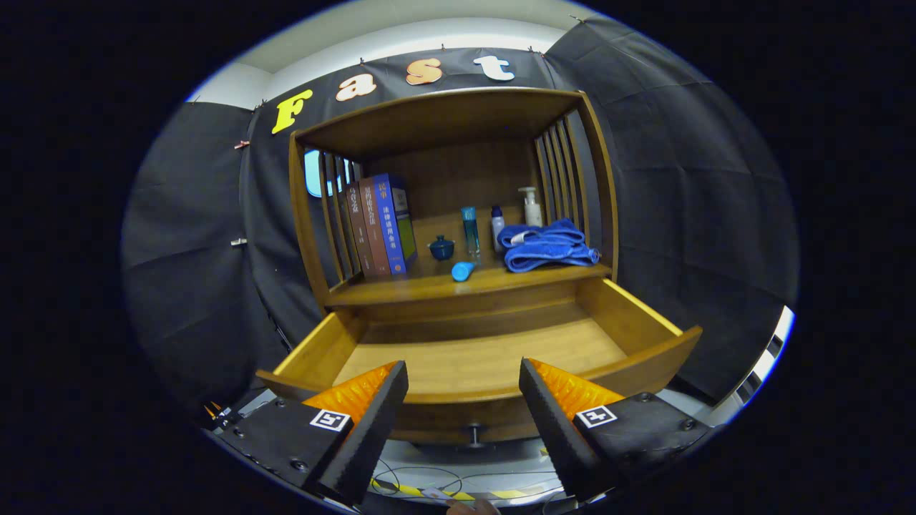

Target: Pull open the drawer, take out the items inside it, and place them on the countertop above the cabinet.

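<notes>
Black cloth walls close in a booth around a wooden cabinet (458, 214) with slatted sides and a flat roof over its countertop (458, 282). Below the countertop the one drawer (486, 357) stands pulled well out toward the gripper, its wooden floor bare, with a small round knob (473, 431) on the drawer's front. On the countertop, at the cabinet's left slats, three books (379, 227) stand upright side by side, two with brown spines and one with a blue spine; their spines carry writing too small to read. Toward the middle of the countertop sits one small dark blue lidded pot (441, 247), and just in front of it, near the countertop's front edge, lies one small light blue object (463, 270). Further back stand three bottles: a tall clear blue one (470, 230), a short white one with a dark cap (497, 227) and a white pump bottle (532, 207) by the right slats. One folded blue towel (547, 245) lies at the right end of the countertop. The gripper (464, 379) hovers at the drawer's front edge with its fingers spread wide, holding nothing.
</notes>
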